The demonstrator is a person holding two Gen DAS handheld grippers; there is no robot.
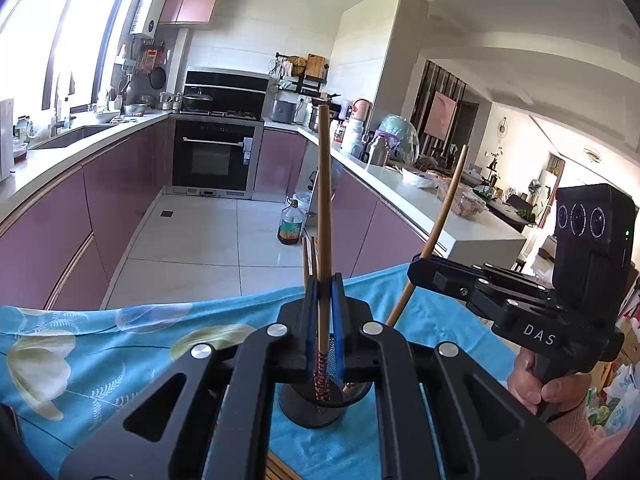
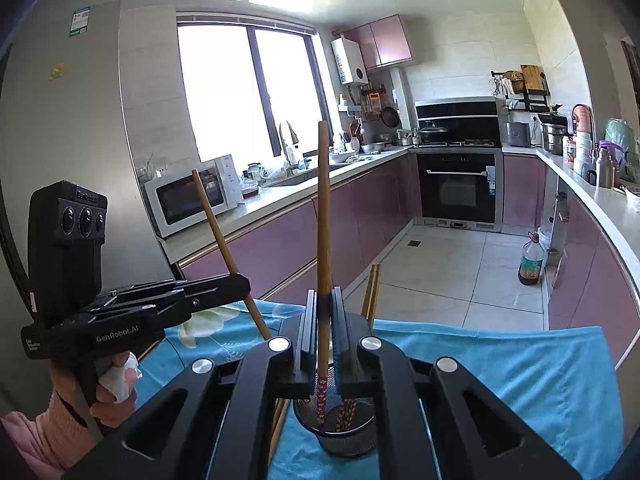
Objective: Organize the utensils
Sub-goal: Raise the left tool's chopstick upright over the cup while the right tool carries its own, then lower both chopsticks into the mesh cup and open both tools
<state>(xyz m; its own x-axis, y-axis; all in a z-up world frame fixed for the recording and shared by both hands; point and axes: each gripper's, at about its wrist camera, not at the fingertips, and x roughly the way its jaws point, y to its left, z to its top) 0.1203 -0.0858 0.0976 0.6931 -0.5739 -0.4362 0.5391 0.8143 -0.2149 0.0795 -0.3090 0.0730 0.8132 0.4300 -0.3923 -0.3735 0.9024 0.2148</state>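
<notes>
A black mesh cup stands on a blue flowered cloth. My left gripper is shut on a wooden chopstick, whose red patterned end hangs over the cup's mouth. My right gripper is shut on a second chopstick, its patterned end reaching into the cup. Two more chopsticks stand in the cup, their tops showing behind the fingers. A hand holds each gripper's handle.
Purple kitchen cabinets run along both sides, with an oven at the far end. An oil bottle stands on the tiled floor. A microwave sits on the left counter. The cloth's far edge drops off towards the floor.
</notes>
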